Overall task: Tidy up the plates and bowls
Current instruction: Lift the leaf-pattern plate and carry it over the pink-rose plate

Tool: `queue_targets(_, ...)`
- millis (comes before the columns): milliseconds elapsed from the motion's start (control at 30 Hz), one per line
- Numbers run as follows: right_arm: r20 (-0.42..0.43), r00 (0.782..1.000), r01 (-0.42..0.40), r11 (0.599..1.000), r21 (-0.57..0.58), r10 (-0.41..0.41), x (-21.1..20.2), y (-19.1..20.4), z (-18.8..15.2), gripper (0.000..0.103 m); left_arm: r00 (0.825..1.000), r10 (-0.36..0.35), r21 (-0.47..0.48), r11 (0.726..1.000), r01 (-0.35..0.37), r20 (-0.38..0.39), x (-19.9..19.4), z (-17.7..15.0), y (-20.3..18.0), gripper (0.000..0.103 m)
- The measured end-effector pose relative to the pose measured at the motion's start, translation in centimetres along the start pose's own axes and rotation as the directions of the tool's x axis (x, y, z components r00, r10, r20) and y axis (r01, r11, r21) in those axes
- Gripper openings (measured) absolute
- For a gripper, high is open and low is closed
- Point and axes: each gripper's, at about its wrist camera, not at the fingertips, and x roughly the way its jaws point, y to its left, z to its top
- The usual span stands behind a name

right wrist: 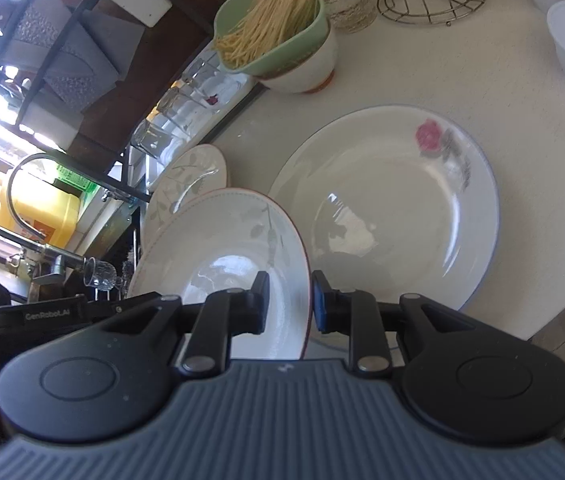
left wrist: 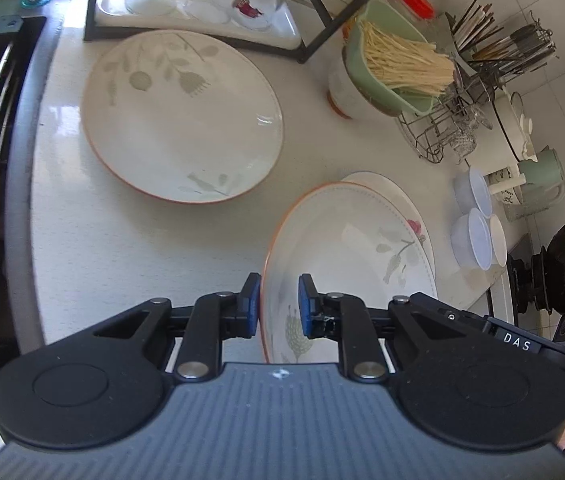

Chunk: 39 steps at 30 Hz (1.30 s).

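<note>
Here, both hand-held grippers are sharing one leaf-patterned plate, tilted up on edge above the counter. Working left to right, the left hand-held gripper is straddling the plate's orange rim, its blue pads standing slightly off either face, so whether it is truly pinching is hard to say; the right hand-held gripper is straddling the opposite edge in the same way, narrowly parted with the rim running between its pads. Farther left a second leaf-patterned plate is lying flat and alone on the counter, while a rose-printed plate is resting flat just beyond the raised one on the right. A bowl carrying a green strainer of noodles and three white plastic bowls are sitting unsorted farther back. The sorting is seemingly at an early stage: nothing looks stacked yet. Readable writing is showing "DAS" on one gripper and "GenRobot.AI" on the other.
</note>
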Motion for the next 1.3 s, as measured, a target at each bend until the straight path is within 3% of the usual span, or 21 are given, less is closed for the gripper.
queue_targets(433, -0.112, 0.993, 0.019, 0.999, -0.032, -0.022, 1.4, -4.8, 4.9, 0.025, 1.0, 0.026, -0.054, 0.998, -0.026, -0.006, 4.6, 1.1, -3.8, 0.021)
queue_targets(867, -0.198, 0.979, 0.035, 0.997, -0.076, -0.049, 4.0, -6.8, 6.2, 0.025, 0.993, 0.116, -0.056, 0.991, -0.118, -0.024, 6.7, 1.8, -5.8, 0.022)
queue_targets(1300, -0.178, 0.979, 0.07, 0.98, -0.184, -0.103, 4.4, -6.0, 6.1, 0.025, 0.981, 0.189, -0.013, 0.982, -0.19, -0.046, 8.0, 3.0, -7.3, 0.023)
